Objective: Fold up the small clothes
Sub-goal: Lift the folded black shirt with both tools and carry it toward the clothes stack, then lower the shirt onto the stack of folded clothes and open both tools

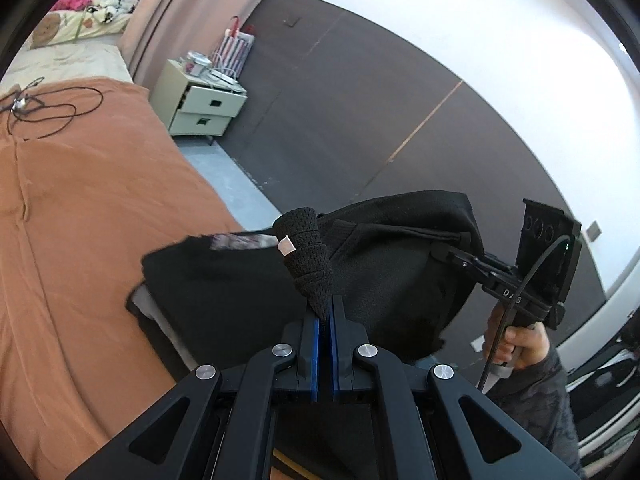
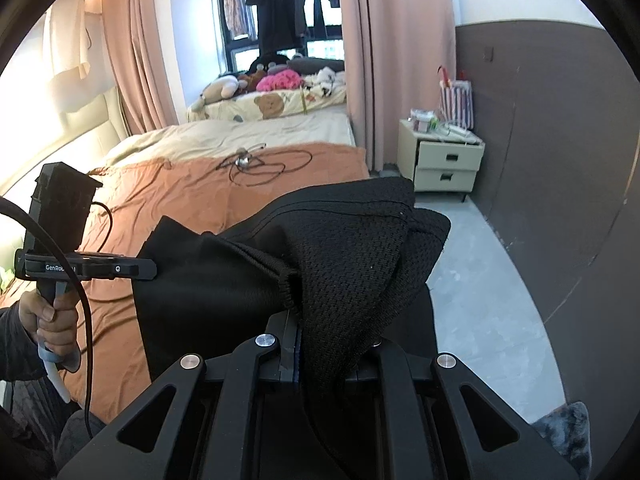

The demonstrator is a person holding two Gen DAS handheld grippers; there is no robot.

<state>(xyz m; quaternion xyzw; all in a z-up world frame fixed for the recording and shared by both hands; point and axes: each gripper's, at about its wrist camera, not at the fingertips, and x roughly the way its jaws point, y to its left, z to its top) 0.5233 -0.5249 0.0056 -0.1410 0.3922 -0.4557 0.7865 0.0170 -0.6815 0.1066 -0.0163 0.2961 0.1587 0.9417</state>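
A black knitted garment (image 1: 384,264) hangs in the air between my two grippers, beside the orange bed. My left gripper (image 1: 324,312) is shut on a bunched corner of it, with a small white tag showing on the cloth. My right gripper (image 2: 298,332) is shut on another edge of the same garment (image 2: 344,264), and the cloth drapes over its fingers and hides the tips. The right gripper shows in the left wrist view (image 1: 452,250), clamped on the garment's far edge. The left gripper shows in the right wrist view (image 2: 148,269), at the garment's left side.
The bed has an orange sheet (image 1: 80,208) with a tangled black cable (image 2: 260,166) on it. A cream nightstand (image 2: 444,160) stands by the dark wall. Folded dark cloth (image 1: 152,312) lies at the bed's edge under the garment. Grey floor (image 2: 472,280) runs on the right.
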